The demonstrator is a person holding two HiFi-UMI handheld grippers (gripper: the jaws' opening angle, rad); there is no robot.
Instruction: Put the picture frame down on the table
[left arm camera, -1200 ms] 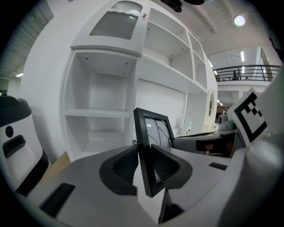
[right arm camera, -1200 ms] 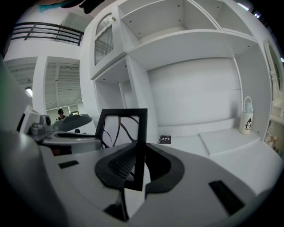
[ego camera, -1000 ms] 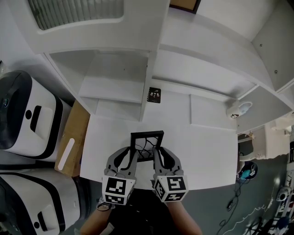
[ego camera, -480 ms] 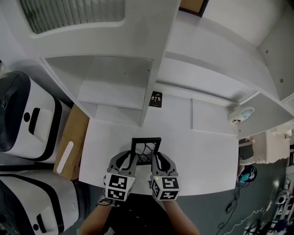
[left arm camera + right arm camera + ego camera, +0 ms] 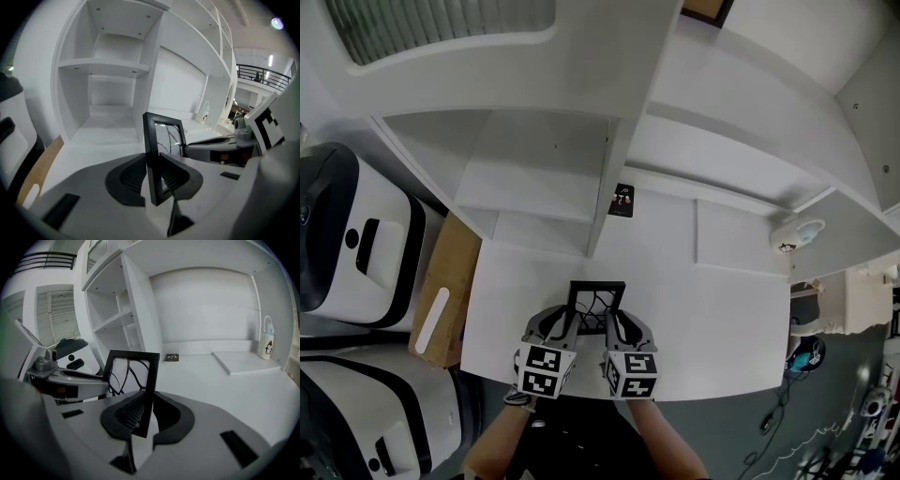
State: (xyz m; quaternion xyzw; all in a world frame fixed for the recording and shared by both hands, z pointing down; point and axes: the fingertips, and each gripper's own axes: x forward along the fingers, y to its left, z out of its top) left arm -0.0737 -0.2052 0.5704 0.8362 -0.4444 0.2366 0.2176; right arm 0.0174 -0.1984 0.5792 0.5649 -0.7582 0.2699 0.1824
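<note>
The left tool [image 5: 567, 324] and right tool [image 5: 617, 324] each clamp a side edge of the picture frame [image 5: 597, 300]. The right tool's jaws have just closed a touch. The frame stands upright above the near part of the surface [image 5: 712, 328]. Letting go unevenly could topple it off the front.

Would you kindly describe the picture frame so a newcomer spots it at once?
At the near edge of the white table, the left gripper and right gripper each clamp one side of the upright picture frame. Its black rim surrounds dark curved lines, unlike the small black card farther back.
</note>
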